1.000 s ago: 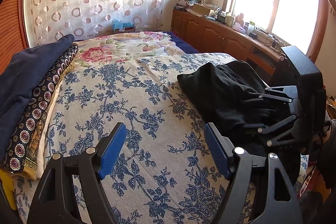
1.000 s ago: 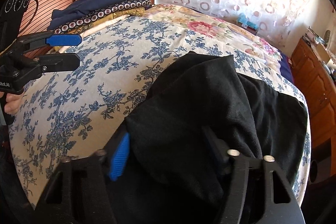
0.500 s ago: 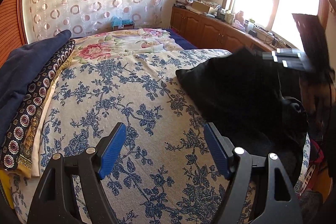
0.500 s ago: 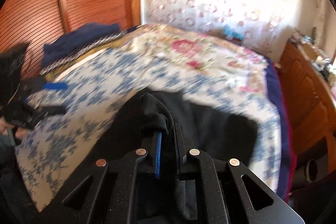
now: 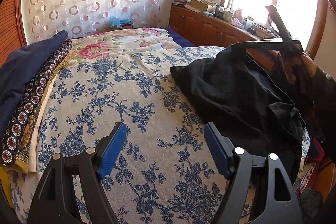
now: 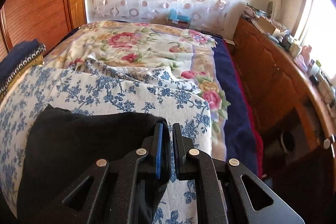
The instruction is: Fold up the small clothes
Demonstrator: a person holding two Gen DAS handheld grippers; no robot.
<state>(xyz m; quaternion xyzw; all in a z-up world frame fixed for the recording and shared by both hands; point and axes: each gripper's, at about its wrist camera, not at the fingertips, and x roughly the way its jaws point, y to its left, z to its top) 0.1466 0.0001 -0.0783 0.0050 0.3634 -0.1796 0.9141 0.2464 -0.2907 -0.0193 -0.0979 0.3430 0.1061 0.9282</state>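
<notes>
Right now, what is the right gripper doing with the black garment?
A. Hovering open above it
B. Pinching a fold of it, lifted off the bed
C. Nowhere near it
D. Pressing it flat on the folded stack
B: the right gripper has just closed its jaws, and black garment fabric sits between its narrow fingers; in the left wrist view the cloth peaks up from the floral bedspread to the gripper.

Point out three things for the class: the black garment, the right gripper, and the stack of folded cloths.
black garment (image 5: pixel 226 87): left wrist view, on its broad middle.
right gripper (image 6: pixel 167 129): right wrist view, midway between its fingertips, shut on the garment's edge.
stack of folded cloths (image 5: pixel 25 68): left wrist view, on the navy top layer.
</notes>
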